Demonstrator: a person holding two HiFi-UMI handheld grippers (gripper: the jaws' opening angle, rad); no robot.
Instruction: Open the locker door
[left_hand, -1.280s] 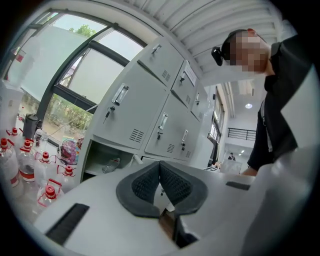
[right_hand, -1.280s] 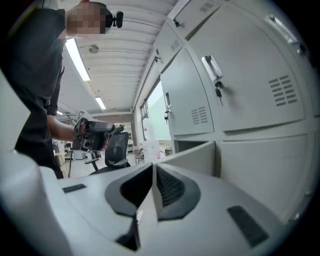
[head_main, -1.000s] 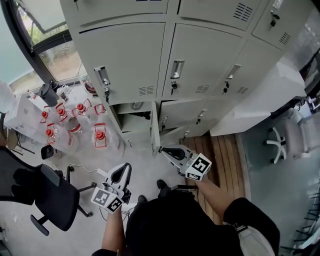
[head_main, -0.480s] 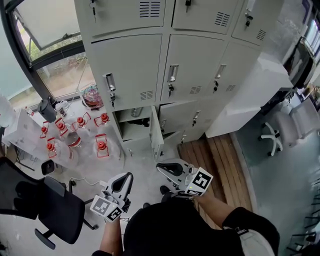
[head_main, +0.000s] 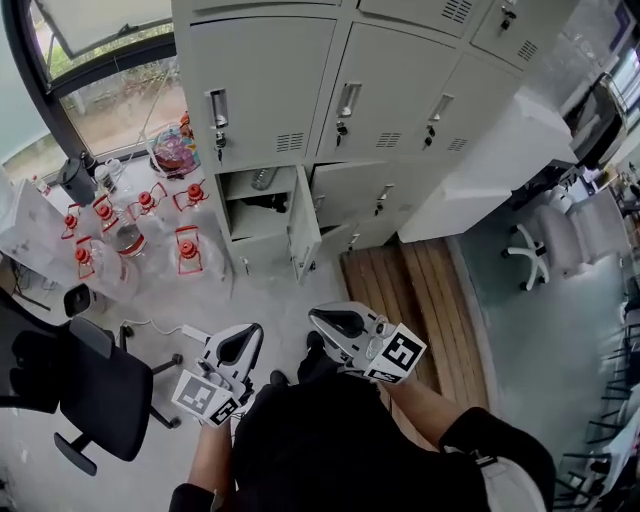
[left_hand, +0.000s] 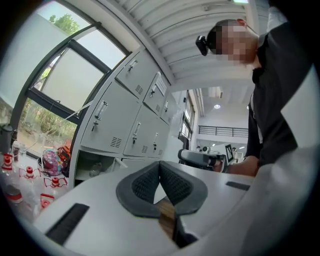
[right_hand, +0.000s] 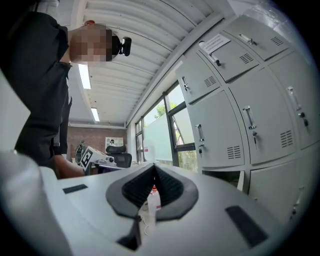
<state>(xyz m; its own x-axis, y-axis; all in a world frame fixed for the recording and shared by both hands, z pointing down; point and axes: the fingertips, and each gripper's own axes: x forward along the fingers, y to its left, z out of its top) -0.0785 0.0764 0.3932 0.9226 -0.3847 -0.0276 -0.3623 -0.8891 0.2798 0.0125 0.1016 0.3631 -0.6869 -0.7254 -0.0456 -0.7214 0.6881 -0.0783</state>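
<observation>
The grey locker bank (head_main: 300, 90) fills the top of the head view. Its lower-left door (head_main: 303, 234) stands swung open, showing the compartment (head_main: 256, 214) with small items inside. Both grippers hang level over the floor, well short of the lockers and touching nothing. My left gripper (head_main: 247, 335) is shut and empty, pads meeting (left_hand: 160, 163). My right gripper (head_main: 322, 318) is also shut (right_hand: 153, 165); its jaws have just been closing with nothing between them. The open compartment (left_hand: 95, 169) shows low on the left in the left gripper view, and low on the right (right_hand: 225, 176) in the right gripper view.
Several red-capped water bottles (head_main: 130, 235) stand on the floor left of the lockers. A black office chair (head_main: 90, 395) is at the lower left. Wooden slats (head_main: 400, 290) lie right of the open door, beside a white covered block (head_main: 480, 170) and a pale chair (head_main: 545, 245).
Both grippers have drawn back from the lockers, the right one also rising. The lockers now sit farther up the head view. The lower-left door stays open.
</observation>
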